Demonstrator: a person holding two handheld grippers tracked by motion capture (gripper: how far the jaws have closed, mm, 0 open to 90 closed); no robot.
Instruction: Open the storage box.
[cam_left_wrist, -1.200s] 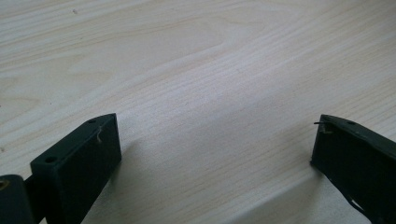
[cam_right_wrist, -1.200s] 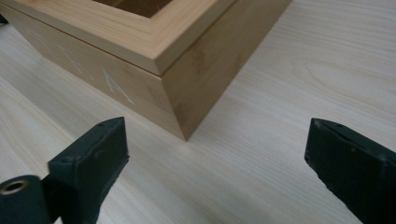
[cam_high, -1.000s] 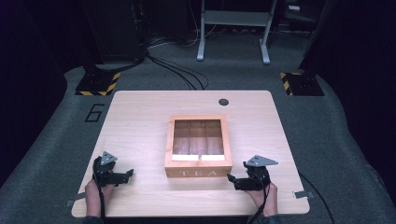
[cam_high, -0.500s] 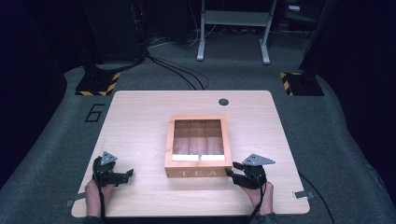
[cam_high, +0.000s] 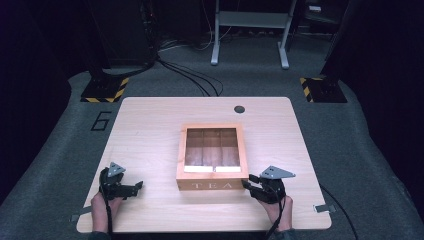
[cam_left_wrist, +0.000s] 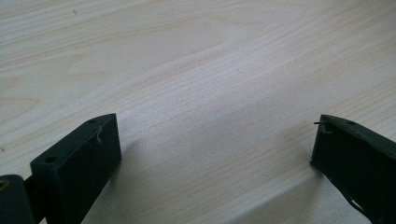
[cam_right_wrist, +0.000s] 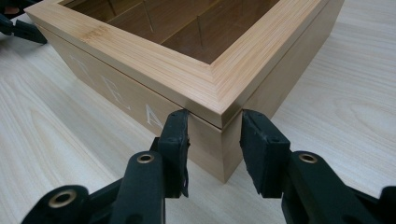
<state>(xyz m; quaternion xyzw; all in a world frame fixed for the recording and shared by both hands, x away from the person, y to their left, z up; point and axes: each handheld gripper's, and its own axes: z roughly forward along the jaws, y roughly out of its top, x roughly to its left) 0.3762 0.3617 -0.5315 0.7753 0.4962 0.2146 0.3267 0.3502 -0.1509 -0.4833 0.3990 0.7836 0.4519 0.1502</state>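
On the light wooden table a wooden tea box stood a little nearer to the person's edge than to the far one, its front with the white letters "TEA" turned toward the person, and through the framed top its inner dividers were visible. The right gripper was at the front right corner of this box. In the right gripper view its jaws had just been closing, and the corner of the box was between them (one pad lay on the lettered front face, the other on the side face, just under the lid's edge). They appeared to press on the wood, so I took it as gripping the corner. The left gripper rested on the table near the front left corner, well apart from the box. In the left gripper view its jaws stood wide apart with bare table between them, holding nothing. A small dark round hole sat near the far edge of the table.
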